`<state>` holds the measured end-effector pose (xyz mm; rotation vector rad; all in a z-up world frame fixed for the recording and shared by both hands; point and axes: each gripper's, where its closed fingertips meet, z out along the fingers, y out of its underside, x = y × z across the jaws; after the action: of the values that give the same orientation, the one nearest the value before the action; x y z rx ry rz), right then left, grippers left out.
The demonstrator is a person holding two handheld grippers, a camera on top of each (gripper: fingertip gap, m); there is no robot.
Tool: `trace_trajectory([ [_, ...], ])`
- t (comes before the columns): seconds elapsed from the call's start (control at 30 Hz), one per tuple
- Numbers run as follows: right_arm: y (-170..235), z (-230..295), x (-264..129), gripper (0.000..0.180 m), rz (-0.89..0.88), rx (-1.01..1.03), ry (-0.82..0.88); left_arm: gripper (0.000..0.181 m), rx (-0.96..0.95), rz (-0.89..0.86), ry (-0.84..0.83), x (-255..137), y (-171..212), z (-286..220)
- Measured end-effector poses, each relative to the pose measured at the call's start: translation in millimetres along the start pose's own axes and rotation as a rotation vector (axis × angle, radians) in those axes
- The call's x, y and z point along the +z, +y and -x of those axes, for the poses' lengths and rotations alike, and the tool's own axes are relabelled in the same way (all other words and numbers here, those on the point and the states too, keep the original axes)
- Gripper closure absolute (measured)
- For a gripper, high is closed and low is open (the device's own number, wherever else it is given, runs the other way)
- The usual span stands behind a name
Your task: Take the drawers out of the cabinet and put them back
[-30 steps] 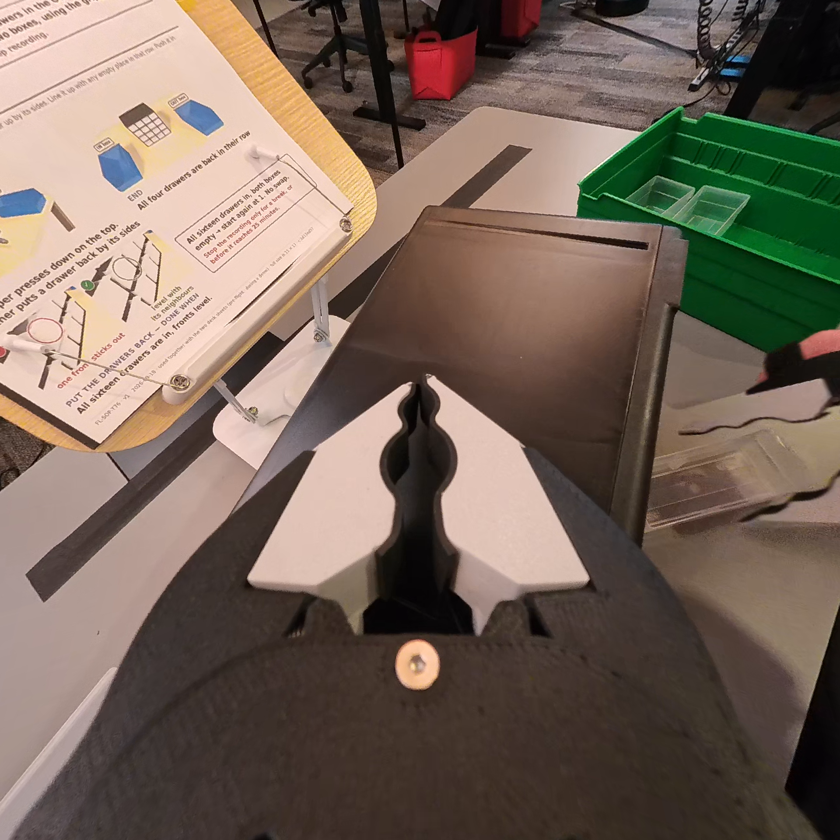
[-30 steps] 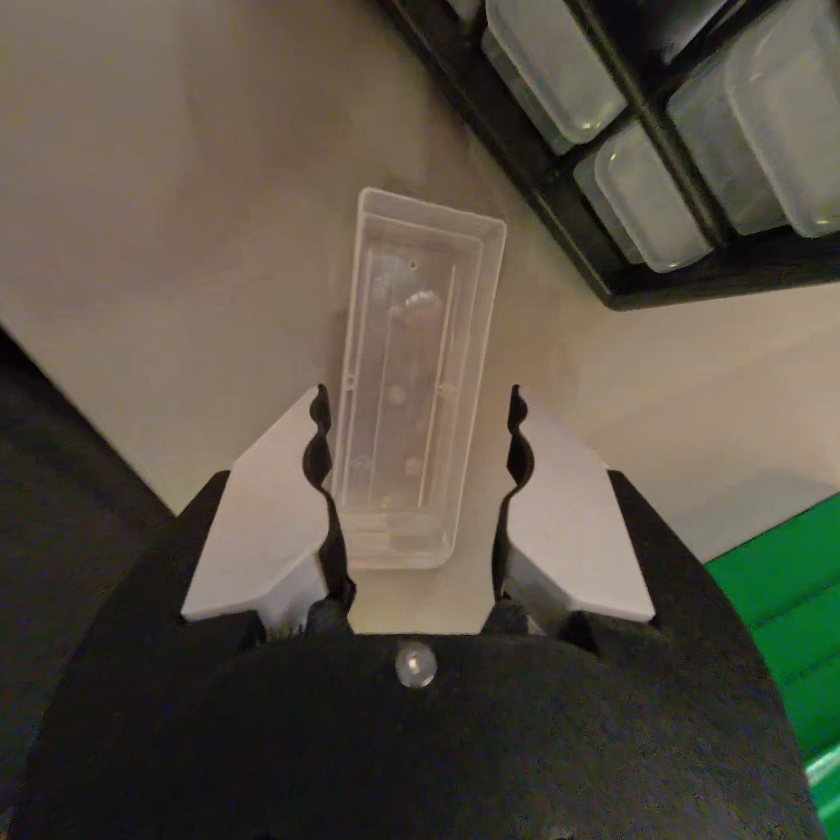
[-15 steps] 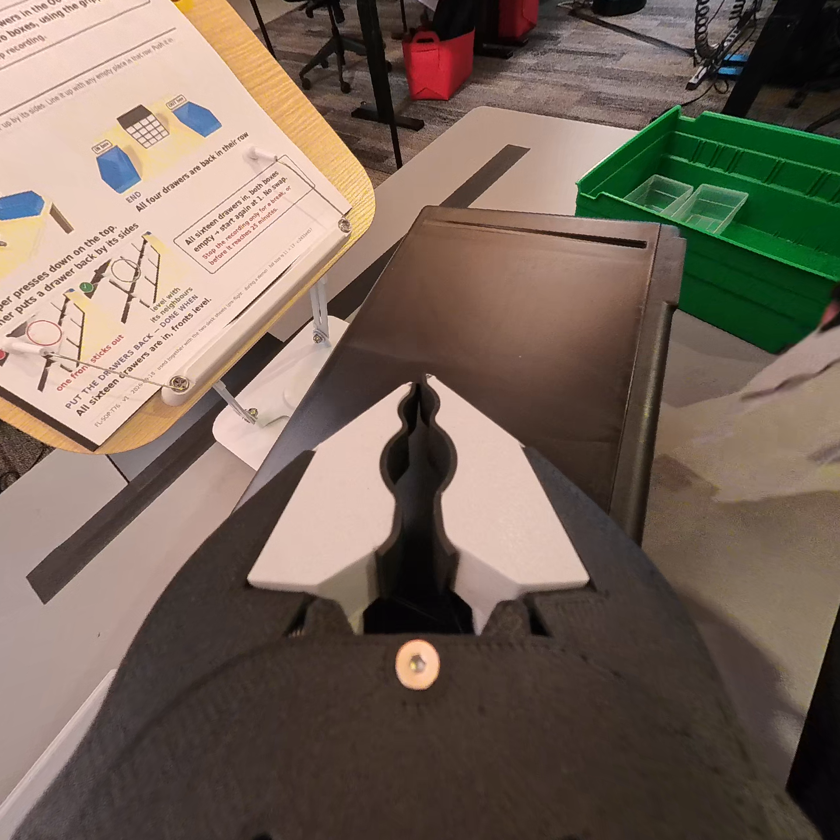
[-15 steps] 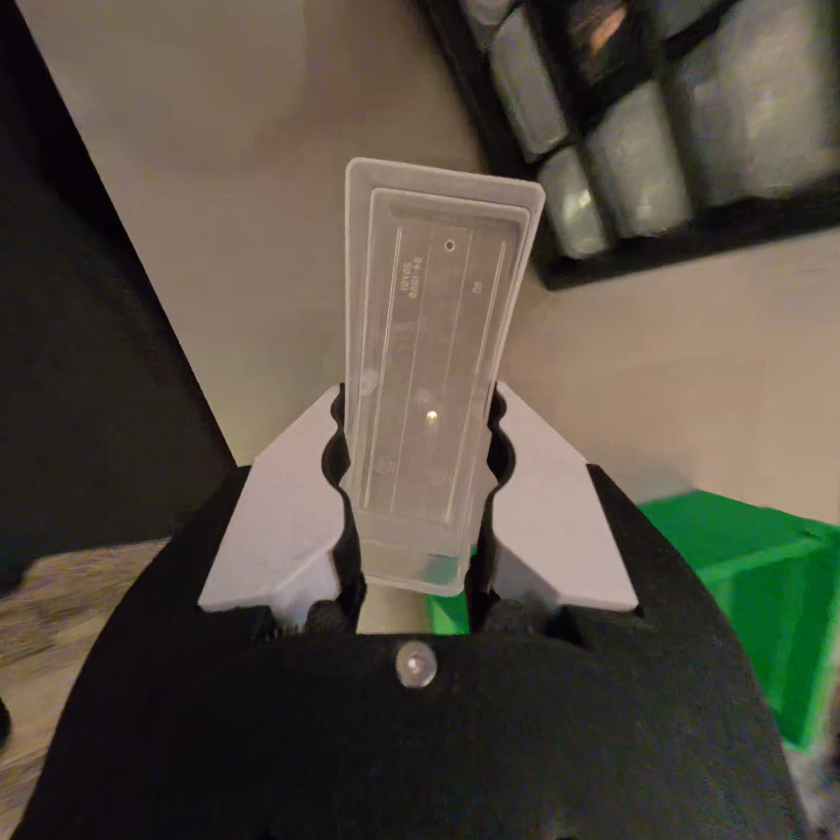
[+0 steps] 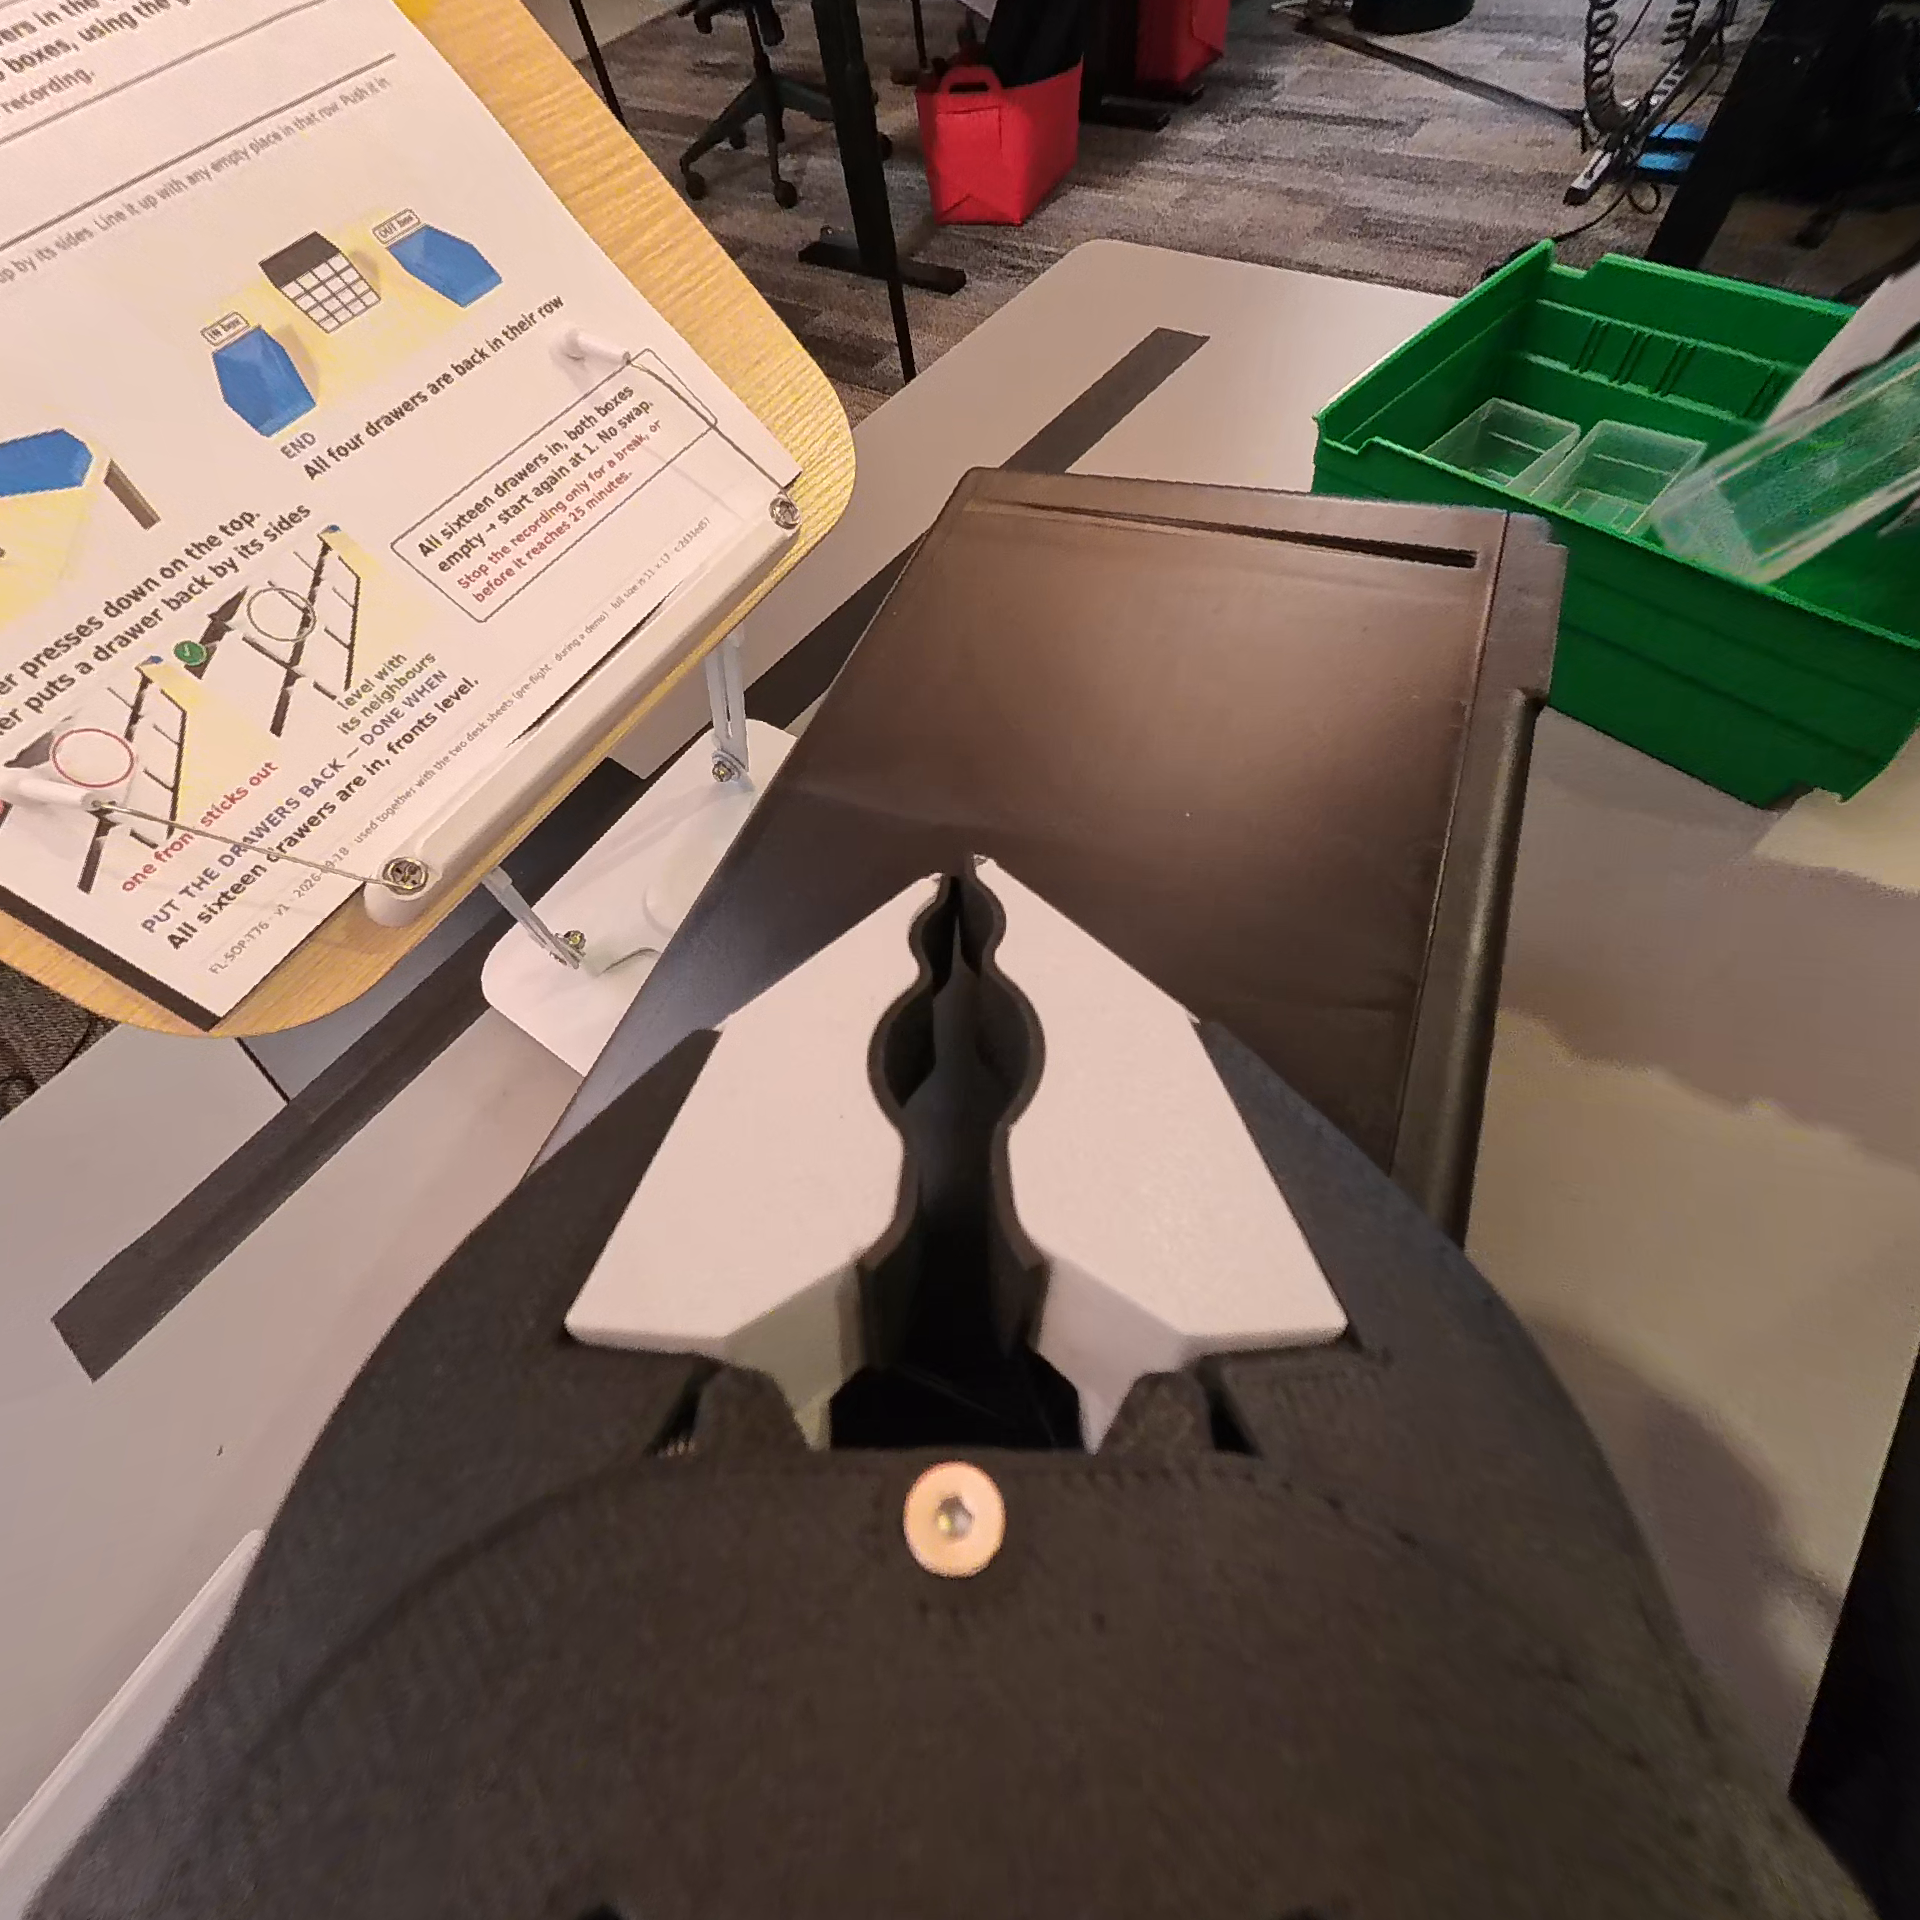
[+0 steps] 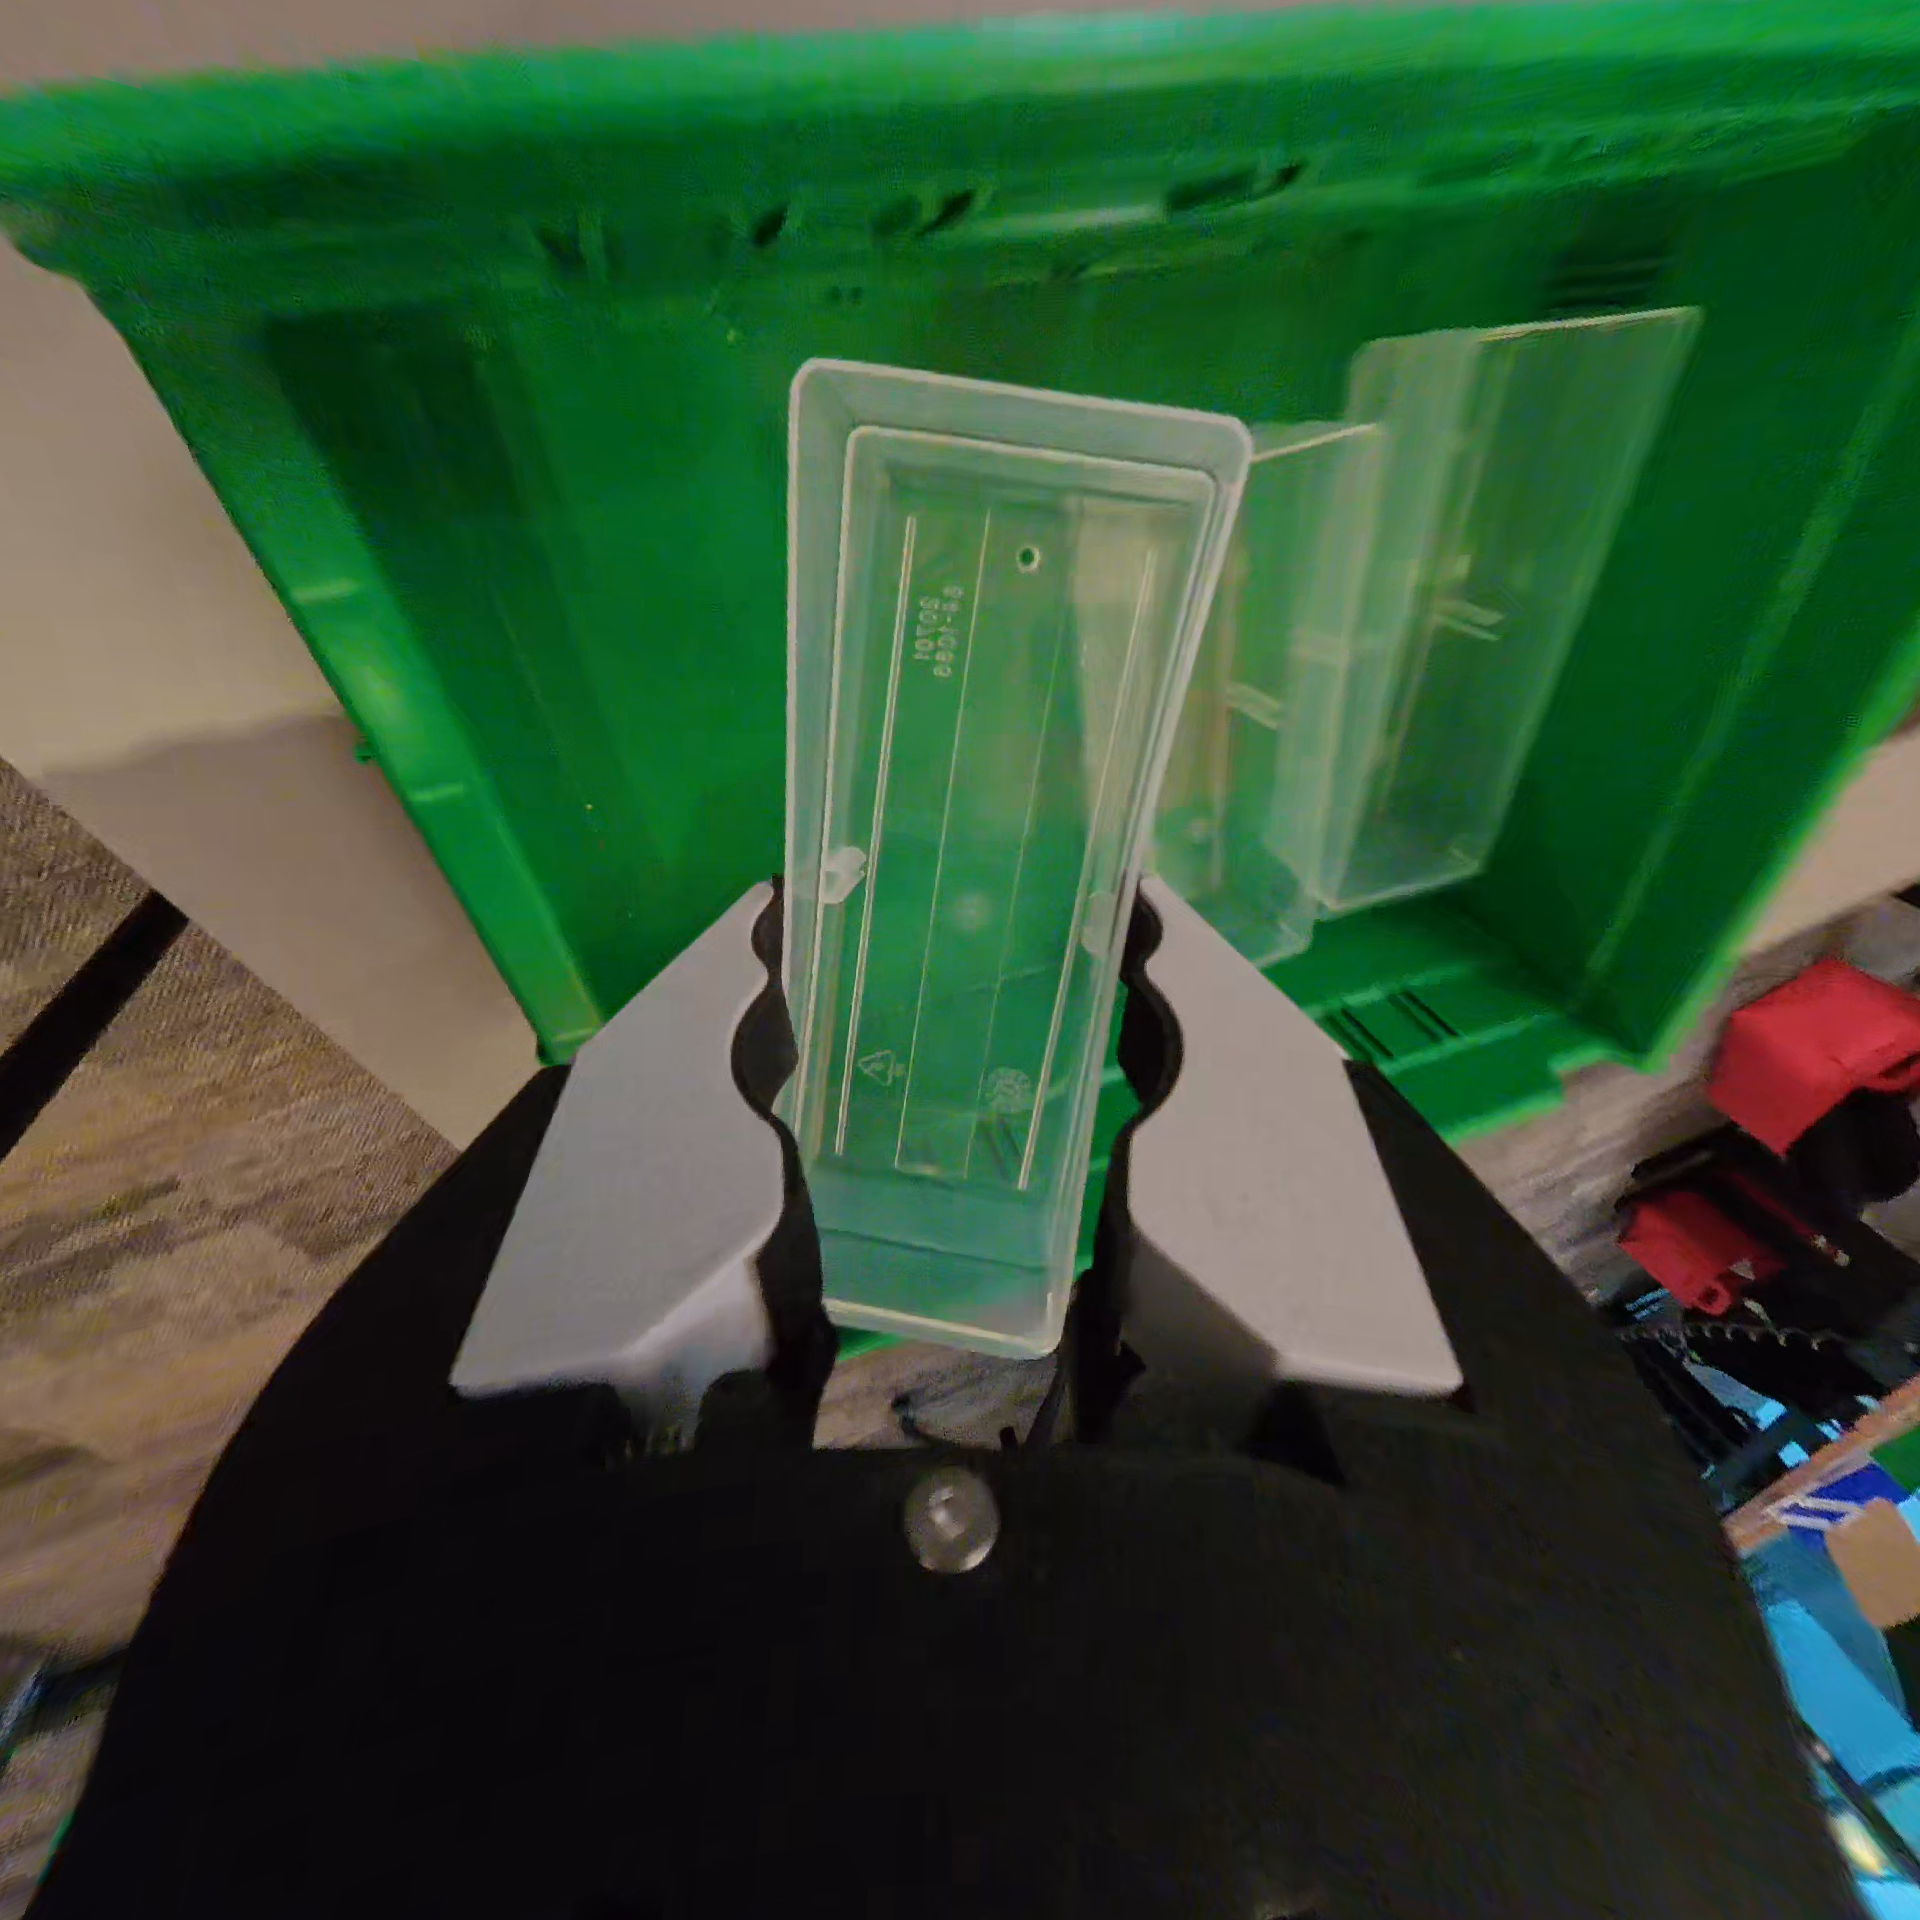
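Note:
My left gripper [image 5: 961, 883] is shut and empty, its tips resting on the flat top of the black cabinet [image 5: 1195, 748]. My right gripper [image 6: 951, 914] is shut on a clear plastic drawer [image 6: 987, 831], gripping it by its long sides, and holds it in the air over the green bin [image 6: 520, 436]. Two more clear drawers [image 6: 1455, 623] lie side by side in that bin. In the left wrist view the held drawer [image 5: 1797, 478] shows at the right edge above the green bin [image 5: 1662, 665], with the two drawers [image 5: 1558, 457] inside. The cabinet's drawer front is hidden.
An instruction sheet on a wooden board [image 5: 312, 499] stands tilted on a white stand [image 5: 623, 935] left of the cabinet. A black tape line [image 5: 395, 1091] runs across the grey table. Beyond the table are carpet, chair legs and a red bag [image 5: 997, 135].
My right gripper closed on the clear drawer on the table, lifted it, and swung it away from the cabinet to above the green bin. My left gripper stayed on the cabinet top.

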<state>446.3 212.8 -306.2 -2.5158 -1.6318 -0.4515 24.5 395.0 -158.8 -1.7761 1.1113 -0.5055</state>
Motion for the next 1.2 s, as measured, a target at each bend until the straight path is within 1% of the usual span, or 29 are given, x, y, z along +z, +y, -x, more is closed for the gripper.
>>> trace_trajectory([
  [0.1,2.1,7.8,32.0,0.117,0.037,-0.061,-0.031,0.181,-0.001,0.003,0.002,0.2,0.3,-0.2],
  [0.2,5.1,-2.2,53.3,0.114,0.071,-0.088,0.031,0.181,-0.001,0.003,0.001,0.2,0.2,-0.2],
  [0.27,6.4,-7.8,57.2,0.113,0.079,-0.081,0.065,0.181,-0.001,0.003,0.000,0.1,0.3,-0.1],
  [0.37,1.9,-12.0,49.0,0.112,0.052,-0.060,0.101,0.181,-0.002,0.002,0.000,0.0,0.3,-0.1],
  [0.4,1.7,-13.1,45.1,0.115,0.051,-0.059,0.115,0.181,-0.002,0.003,0.001,0.0,0.3,0.0],
  [0.43,1.1,-12.5,40.6,0.125,0.049,-0.057,0.124,0.181,-0.002,0.002,0.001,0.0,0.2,-0.1],
  [0.5,-8.3,-1.8,31.8,0.142,-0.001,-0.054,0.090,0.181,-0.002,0.001,0.001,-0.1,0.1,-0.1],
  [0.53,-14.2,4.2,30.4,0.147,-0.028,-0.053,0.067,0.181,-0.001,0.001,0.000,0.0,0.1,-0.1],
  [0.57,-18.0,8.1,32.3,0.152,-0.038,-0.053,0.051,0.181,-0.001,0.001,0.000,0.0,0.1,-0.1],
  [0.63,-19.7,10.7,43.1,0.154,-0.024,-0.060,0.041,0.181,-0.002,0.000,0.001,-0.2,0.1,-0.1],
  [0.77,-11.2,10.9,64.2,0.176,0.031,-0.020,0.006,0.181,-0.001,-0.001,-0.001,-0.4,0.1,-0.1],
  [0.87,-5.2,7.0,67.0,0.176,0.032,0.049,-0.023,0.181,-0.002,0.000,0.000,-0.2,0.1,-0.2],
  [0.97,6.8,-1.7,69.0,0.176,0.099,0.079,0.015,0.181,-0.003,0.000,0.001,-0.3,0.0,-0.1],
  [1.0,4.4,-2.8,67.5,0.171,0.079,0.093,0.022,0.181,-0.003,-0.001,0.001,-0.3,0.0,-0.2],
  [1.03,0.0,-4.1,63.4,0.157,0.049,0.112,0.034,0.181,-0.003,-0.001,0.000,-0.3,-0.1,-0.2],
  [1.07,-1.8,-6.4,56.3,0.149,0.035,0.129,0.055,0.181,-0.002,-0.001,0.000,-0.4,0.0,-0.2],
  [1.13,-3.7,-14.1,32.3,0.147,0.011,0.159,0.133,0.181,-0.003,-0.002,0.000,-0.4,-0.1,-0.2],
  [1.2,-16.9,-23.8,-6.7,0.147,-0.094,0.197,0.259,0.180,-0.003,-0.002,0.000,-0.4,-0.1,-0.2],
])
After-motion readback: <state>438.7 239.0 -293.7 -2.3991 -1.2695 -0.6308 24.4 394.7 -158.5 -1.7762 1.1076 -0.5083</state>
